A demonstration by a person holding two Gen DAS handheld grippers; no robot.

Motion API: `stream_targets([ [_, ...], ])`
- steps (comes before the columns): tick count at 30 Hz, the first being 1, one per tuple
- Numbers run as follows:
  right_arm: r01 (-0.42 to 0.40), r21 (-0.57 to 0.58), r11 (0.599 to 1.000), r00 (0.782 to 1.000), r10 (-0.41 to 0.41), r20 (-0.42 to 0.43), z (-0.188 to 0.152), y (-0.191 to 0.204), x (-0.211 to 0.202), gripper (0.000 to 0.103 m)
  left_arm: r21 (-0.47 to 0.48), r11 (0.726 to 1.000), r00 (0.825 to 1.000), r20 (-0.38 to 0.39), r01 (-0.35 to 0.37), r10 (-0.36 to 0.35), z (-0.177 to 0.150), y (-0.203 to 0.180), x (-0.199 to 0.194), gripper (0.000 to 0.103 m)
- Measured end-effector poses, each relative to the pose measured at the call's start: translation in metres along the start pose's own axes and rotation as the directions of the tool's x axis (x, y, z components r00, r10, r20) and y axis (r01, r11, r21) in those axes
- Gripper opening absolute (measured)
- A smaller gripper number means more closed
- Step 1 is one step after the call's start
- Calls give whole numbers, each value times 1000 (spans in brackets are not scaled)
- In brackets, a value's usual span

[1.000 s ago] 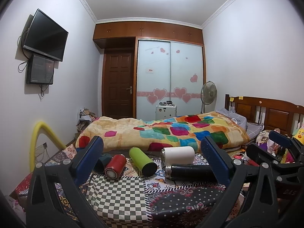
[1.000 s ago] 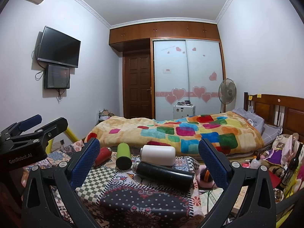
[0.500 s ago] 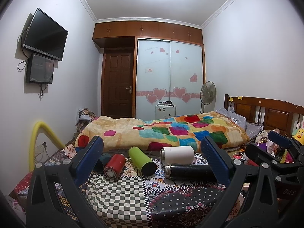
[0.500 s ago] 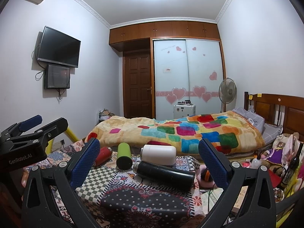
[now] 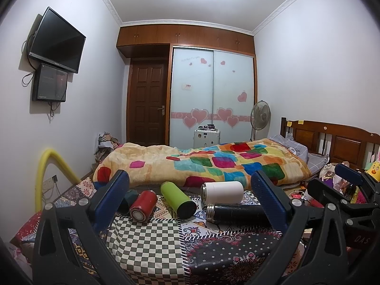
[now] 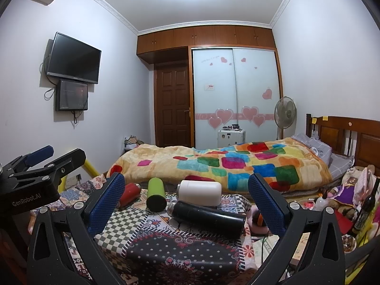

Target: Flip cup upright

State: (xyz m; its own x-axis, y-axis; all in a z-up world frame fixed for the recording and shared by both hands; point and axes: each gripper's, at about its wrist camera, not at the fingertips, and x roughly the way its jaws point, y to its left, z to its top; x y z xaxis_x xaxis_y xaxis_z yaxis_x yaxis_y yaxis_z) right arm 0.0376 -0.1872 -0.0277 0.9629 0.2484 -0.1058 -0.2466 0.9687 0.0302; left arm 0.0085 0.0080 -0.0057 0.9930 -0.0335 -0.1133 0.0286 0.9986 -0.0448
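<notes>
Several cups lie on their sides on a patterned cloth-covered table (image 5: 152,244): a red cup (image 5: 143,205) (image 6: 129,192), a green cup (image 5: 178,199) (image 6: 156,194), a white cup (image 5: 222,192) (image 6: 200,192), a long black flask (image 5: 235,214) (image 6: 206,214) and a dark green one (image 5: 129,198) partly hidden behind my left finger. My left gripper (image 5: 190,204) is open and empty, held short of the cups. My right gripper (image 6: 186,204) is open and empty, also short of them. Each gripper shows at the edge of the other's view.
A bed with a colourful blanket (image 5: 201,163) lies right behind the table. A yellow tube (image 5: 51,166) arches at the left. Clutter and bottles (image 6: 351,204) fill the right side. A headboard (image 5: 332,140), fan and wardrobe stand further back.
Almost nothing has changed; both views have shifted very slightly and the cups lie as before.
</notes>
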Motion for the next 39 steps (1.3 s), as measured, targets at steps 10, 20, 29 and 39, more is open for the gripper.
stream_targets([
  [10,1,2,1000,1000,-1,-3,0,1,2,103,-2,1000,1000,-5,1,-1,-1,1,3,103],
  [20,2,7,1000,1000,-2,-10,-3,2,6,103,-2,1000,1000,-9,4,-4,-2,2,5,103],
  [29,-39,4,999,997,39,-71,-9,-4,28,103,0,1000,999,-41,-2,2,-12,8,19,103],
  [39,-140,-193,971,960,85,-268,-17,-17,109,103,-3,1000,989,-145,-18,17,-42,21,65,103],
])
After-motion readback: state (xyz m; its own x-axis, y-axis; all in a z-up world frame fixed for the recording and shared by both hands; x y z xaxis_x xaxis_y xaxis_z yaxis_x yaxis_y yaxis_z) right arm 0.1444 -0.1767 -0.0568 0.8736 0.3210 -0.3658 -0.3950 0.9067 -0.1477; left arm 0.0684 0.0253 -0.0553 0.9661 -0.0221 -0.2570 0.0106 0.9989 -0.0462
